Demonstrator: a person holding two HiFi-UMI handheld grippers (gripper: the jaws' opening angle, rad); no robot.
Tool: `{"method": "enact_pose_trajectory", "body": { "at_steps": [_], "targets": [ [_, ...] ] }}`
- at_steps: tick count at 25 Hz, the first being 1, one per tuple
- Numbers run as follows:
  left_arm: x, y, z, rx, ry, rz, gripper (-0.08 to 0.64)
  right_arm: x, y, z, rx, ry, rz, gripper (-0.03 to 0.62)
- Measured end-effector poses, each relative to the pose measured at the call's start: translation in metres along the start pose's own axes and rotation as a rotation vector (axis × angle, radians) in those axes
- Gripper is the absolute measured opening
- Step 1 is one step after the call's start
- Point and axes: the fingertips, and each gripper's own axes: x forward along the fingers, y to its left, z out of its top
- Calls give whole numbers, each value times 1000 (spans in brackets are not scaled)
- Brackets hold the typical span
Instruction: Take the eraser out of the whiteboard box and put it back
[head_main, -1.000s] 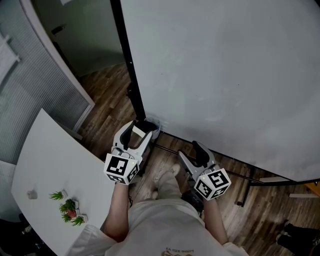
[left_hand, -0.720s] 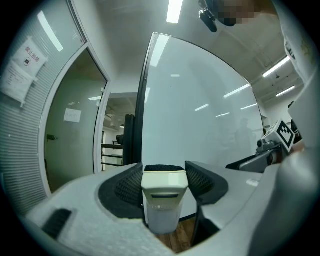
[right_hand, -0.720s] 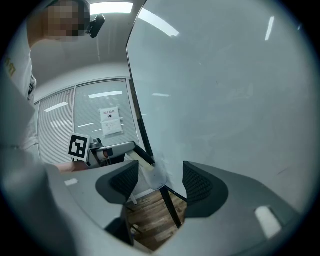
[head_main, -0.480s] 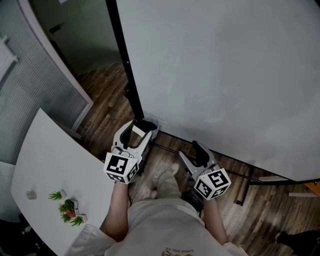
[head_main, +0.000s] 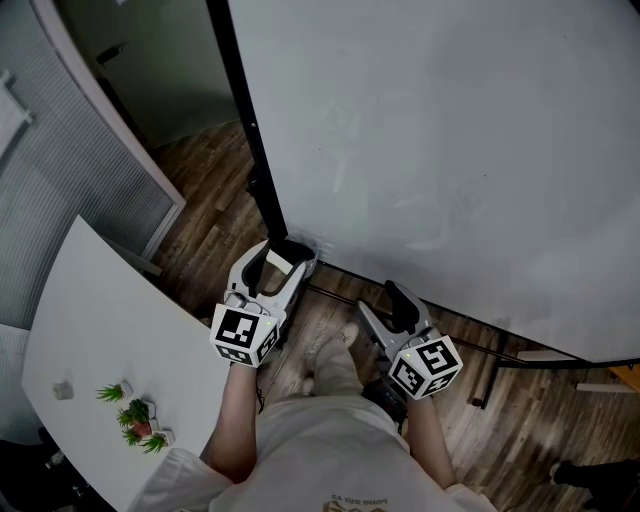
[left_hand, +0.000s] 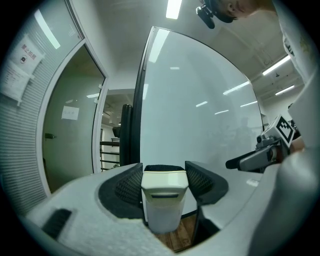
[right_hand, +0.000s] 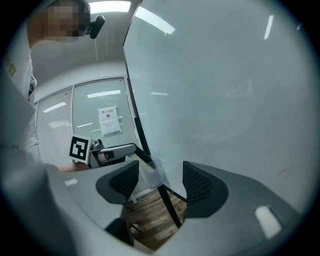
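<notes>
Clamping the eraser (left_hand: 162, 200), left tool (head_main: 277, 260) must next, I'd guess, reseat it in the whiteboard box (right_hand: 152, 175); right tool (right_hand: 159, 180) gapes empty.

Two grippers: left gripper (head_main: 279, 259), right gripper (head_main: 385, 301); one eraser (left_hand: 164, 196); one whiteboard (head_main: 450, 150); one table (head_main: 100, 320); small plants (head_main: 135, 412), maybe four

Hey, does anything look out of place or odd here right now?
Only the eraser: it sits clamped in the left gripper, outside the whiteboard box. The right gripper is open and empty. Nothing looks spilled or damaged.
</notes>
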Motion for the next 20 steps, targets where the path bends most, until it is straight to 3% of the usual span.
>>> {"method": "enact_pose_trajectory", "body": {
  "at_steps": [20],
  "targets": [
    [15,-1,-18,14,54,-21,267,5,-8,-2,1,21,-12,275]
  ]
}}
